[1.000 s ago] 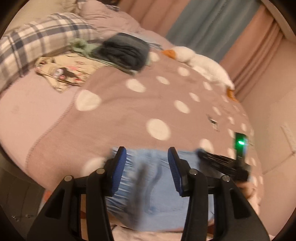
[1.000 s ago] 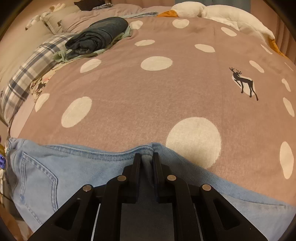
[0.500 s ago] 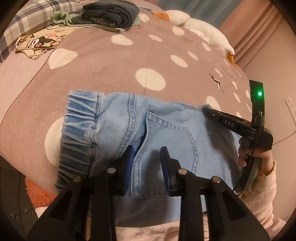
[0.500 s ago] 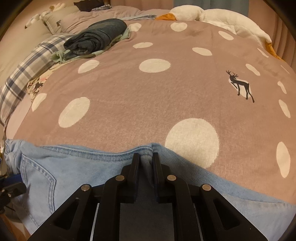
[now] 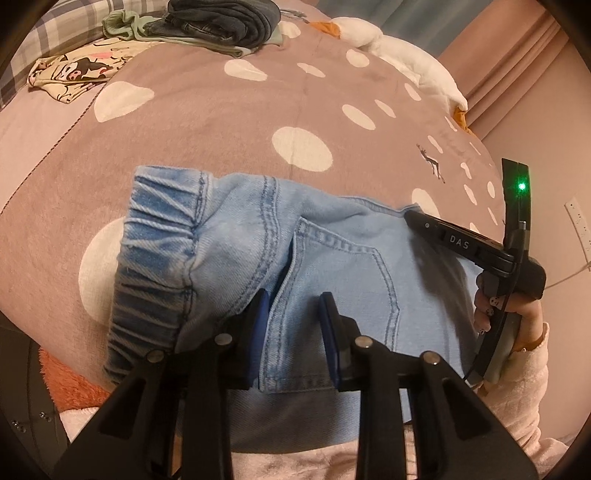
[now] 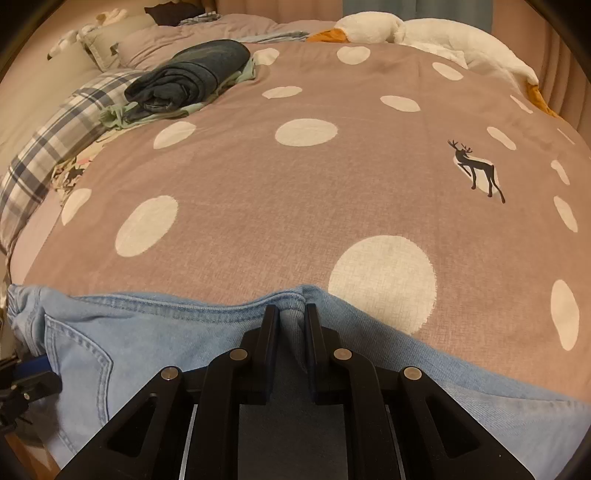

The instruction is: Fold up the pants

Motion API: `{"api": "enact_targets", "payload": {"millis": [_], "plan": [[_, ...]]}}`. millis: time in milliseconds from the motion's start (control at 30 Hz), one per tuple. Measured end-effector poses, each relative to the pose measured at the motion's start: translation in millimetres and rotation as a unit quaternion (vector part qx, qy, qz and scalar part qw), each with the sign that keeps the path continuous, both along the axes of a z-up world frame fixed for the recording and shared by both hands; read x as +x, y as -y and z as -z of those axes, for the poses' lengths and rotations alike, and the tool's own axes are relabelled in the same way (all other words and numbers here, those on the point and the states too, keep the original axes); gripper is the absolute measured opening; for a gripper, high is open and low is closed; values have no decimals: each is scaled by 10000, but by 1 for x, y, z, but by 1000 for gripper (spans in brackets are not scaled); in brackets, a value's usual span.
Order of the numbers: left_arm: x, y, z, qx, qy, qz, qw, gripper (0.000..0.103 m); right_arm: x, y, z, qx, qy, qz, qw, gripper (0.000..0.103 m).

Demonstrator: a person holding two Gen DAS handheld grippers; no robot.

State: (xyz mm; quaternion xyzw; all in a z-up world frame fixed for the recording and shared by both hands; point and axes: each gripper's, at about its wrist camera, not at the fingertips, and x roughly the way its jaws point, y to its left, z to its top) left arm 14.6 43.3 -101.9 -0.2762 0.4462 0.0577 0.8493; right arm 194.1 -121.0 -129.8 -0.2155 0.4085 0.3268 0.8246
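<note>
Light blue denim pants [image 5: 236, 258] lie at the near edge of a polka-dot bed cover, elastic waistband to the left and back pocket facing up. My left gripper [image 5: 293, 306] is open, its blue pads straddling a raised denim fold beside the pocket, not clamped. My right gripper [image 6: 291, 314] is shut on a pinched ridge of the pants' [image 6: 147, 332] far edge. The right gripper's body and the hand holding it show at the right of the left wrist view [image 5: 480, 251].
The brown cover with white dots [image 6: 295, 184] stretches away. Folded dark pants on green cloth [image 6: 188, 81] sit far left, by a plaid pillow [image 6: 44, 147] and printed cloth [image 5: 81, 70]. A white plush goose [image 6: 406, 33] lies at the back.
My left gripper has come down from above the bed onto the pants and narrowed its opening around the fold by the pocket. My right gripper has stayed clamped in place.
</note>
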Motion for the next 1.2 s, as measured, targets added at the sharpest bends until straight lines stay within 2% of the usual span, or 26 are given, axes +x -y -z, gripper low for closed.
{"api": "enact_targets", "payload": {"millis": [400, 500, 633, 833, 1000, 1200], "plan": [[-3, -1, 1, -97, 49, 0, 9999, 28, 0, -1, 0, -12, 7, 30, 10000, 10], [-4, -2, 2, -149, 47, -12, 9999, 28, -4, -4, -4, -130, 133, 83, 9998, 11], [-6, -5, 2, -283, 50, -68, 9996, 28, -11, -1, -17, -196, 415, 251, 9986, 27], [-10, 5, 0, -100, -66, -36, 9999, 28, -27, 29, -47, 298, 485, 336, 9978, 51], [-14, 9, 0, -19, -91, -71, 9999, 28, -36, 55, -42, 202, 398, 352, 9984, 51], [-16, 11, -1, -17, -148, -114, 9998, 30, -38, 100, -20, -185, 346, 943, 9948, 51]]}}
